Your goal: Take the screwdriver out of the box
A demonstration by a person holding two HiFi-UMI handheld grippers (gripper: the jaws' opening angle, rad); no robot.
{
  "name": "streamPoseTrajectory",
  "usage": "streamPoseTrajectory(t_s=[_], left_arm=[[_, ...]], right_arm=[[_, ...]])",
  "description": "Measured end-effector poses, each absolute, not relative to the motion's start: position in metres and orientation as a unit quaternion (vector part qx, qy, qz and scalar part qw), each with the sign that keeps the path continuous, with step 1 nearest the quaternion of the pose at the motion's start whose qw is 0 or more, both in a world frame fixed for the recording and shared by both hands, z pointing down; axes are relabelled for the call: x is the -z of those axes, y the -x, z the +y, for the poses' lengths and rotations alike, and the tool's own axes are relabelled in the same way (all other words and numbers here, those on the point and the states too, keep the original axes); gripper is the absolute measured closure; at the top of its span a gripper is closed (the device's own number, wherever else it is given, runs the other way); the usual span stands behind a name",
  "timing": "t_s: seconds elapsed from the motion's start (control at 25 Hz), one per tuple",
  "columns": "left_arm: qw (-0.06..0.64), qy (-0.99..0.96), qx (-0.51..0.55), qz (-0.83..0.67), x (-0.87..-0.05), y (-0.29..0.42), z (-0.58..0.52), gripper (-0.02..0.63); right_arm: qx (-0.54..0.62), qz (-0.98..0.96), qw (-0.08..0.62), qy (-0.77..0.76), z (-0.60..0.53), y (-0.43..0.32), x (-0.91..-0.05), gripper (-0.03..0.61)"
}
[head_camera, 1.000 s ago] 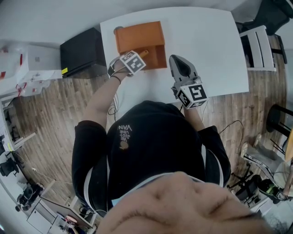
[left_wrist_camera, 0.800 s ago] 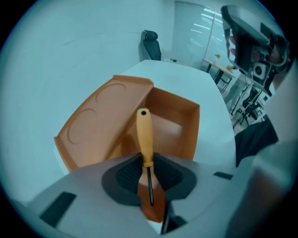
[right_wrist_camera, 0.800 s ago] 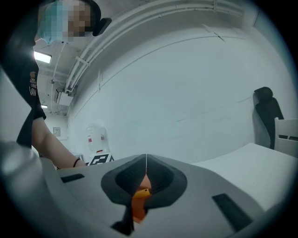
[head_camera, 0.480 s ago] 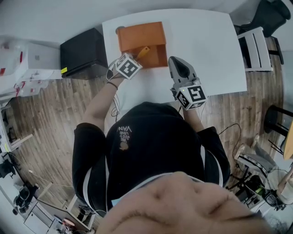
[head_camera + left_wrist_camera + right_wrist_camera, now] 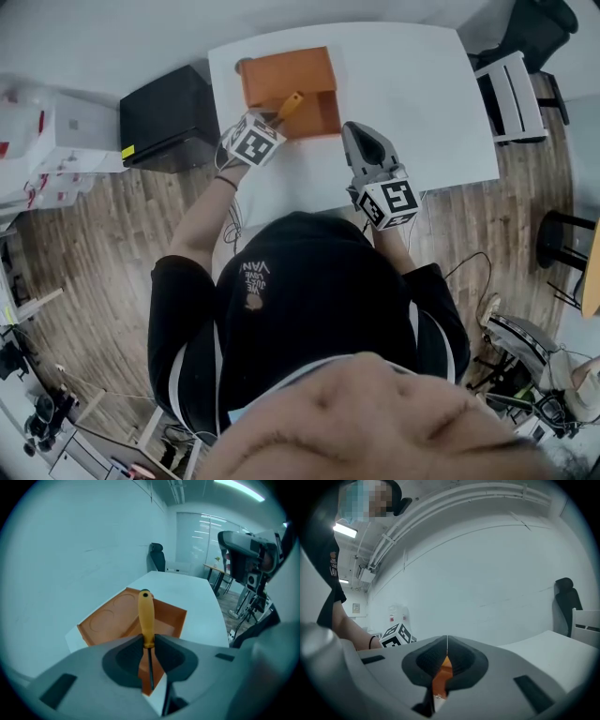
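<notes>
The left gripper's [image 5: 148, 639] jaws are clamped on the screwdriver [image 5: 146, 616], pinching it right where the yellow handle meets the dark shaft. Its long axis runs in line with the gripper. The handle points forward and upward, away from the jaws, and the thin shaft runs back between the pads toward the camera.

In the head view the left gripper [image 5: 274, 120] sits at the near left corner of the orange box [image 5: 281, 70]. The screwdriver [image 5: 291, 101] slants up and to the right, with its handle over the box's open compartment. The box [image 5: 171, 616] lies on the white table [image 5: 187, 588], a flat panel with two round marks on its left side and the open, walled compartment on its right. I cannot tell whether the shaft tip touches the box.

The right gripper [image 5: 447, 641] has its jaws pressed together, holding nothing. It hangs over the table [image 5: 412, 94] just beside the box's near right corner, the right gripper [image 5: 362, 133] pointing toward it.
</notes>
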State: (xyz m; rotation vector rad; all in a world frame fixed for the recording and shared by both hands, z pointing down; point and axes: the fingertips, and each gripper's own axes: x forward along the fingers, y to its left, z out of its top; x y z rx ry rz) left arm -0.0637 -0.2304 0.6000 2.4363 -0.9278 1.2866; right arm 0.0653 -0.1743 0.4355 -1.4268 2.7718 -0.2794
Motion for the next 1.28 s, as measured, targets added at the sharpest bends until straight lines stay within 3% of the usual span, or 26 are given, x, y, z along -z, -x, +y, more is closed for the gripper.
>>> streamPoseTrajectory(t_s=[1.28], left_arm=[[0.073, -0.895, -0.215, -0.384, -0.487, 0.100, -0.159, 0.531]], right_arm=[[0.062, 0.879, -0.006, 0.473, -0.107, -0.026, -0.421, 0.566]])
